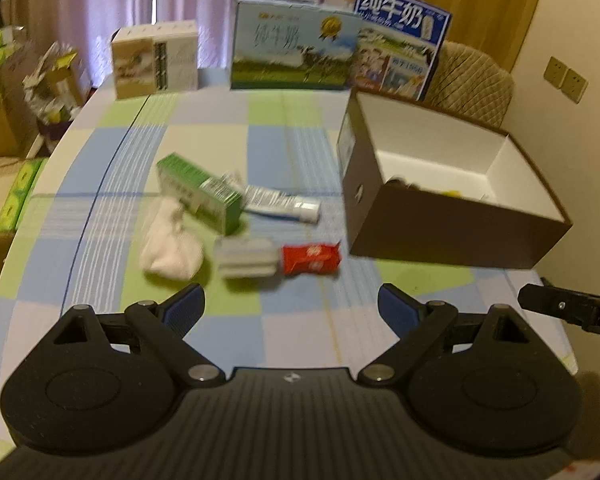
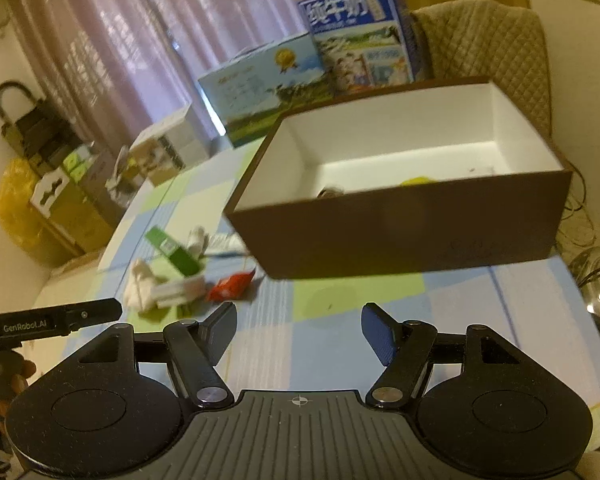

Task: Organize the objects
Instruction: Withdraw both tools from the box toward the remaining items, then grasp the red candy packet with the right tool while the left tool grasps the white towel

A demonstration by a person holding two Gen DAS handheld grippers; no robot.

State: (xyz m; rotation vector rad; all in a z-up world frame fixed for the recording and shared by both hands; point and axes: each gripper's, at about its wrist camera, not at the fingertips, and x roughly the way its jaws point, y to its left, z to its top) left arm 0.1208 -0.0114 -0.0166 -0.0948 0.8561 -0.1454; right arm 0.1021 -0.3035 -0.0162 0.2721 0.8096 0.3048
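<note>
Grippers wide open, both holding nothing: left gripper (image 1: 290, 308) and right gripper (image 2: 298, 330) hang over the checked table (image 1: 112, 184). Five small things lie bunched together: green box (image 1: 200, 192), tube (image 1: 282, 204), white cloth (image 1: 172, 246), white pack (image 1: 248, 258), red packet (image 1: 311, 259). One brown box (image 1: 440, 236) sits just right of them. Bare table lies between grippers and things.

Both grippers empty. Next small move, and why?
Probably ease the left gripper forward onto the red packet: jaws are open, it is the nearest loose item, and it lies beside the brown box, which already holds a few things.
</note>
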